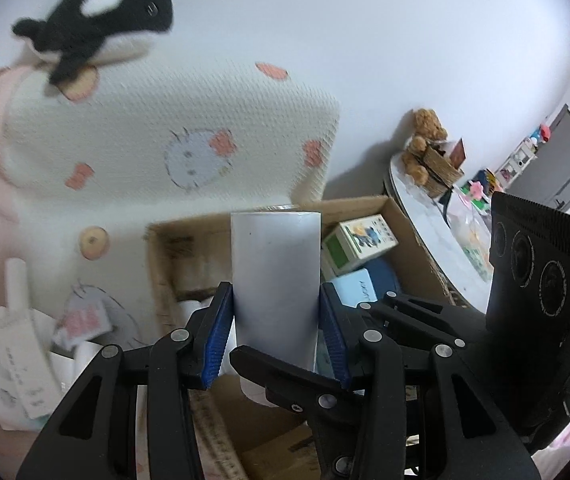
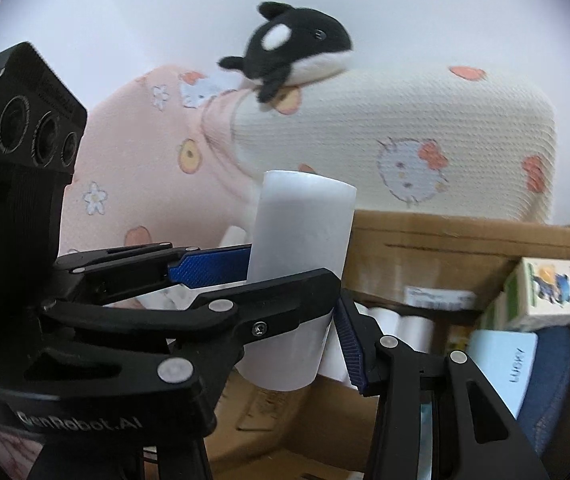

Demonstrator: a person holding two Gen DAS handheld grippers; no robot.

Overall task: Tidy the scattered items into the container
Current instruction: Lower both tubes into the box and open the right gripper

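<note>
White roll [image 1: 276,280] pinched upright by both tongs, left [image 1: 276,336] and right [image 2: 293,320]. Lower straight into box [image 2: 445,236], then release together.

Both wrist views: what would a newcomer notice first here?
A tall white roll stands upright between the blue pads of the left gripper, held over the open cardboard box. Above it, a black-and-white orca plush sits on a cartoon-cat cushion. The right gripper flanks the roll too.
</note>
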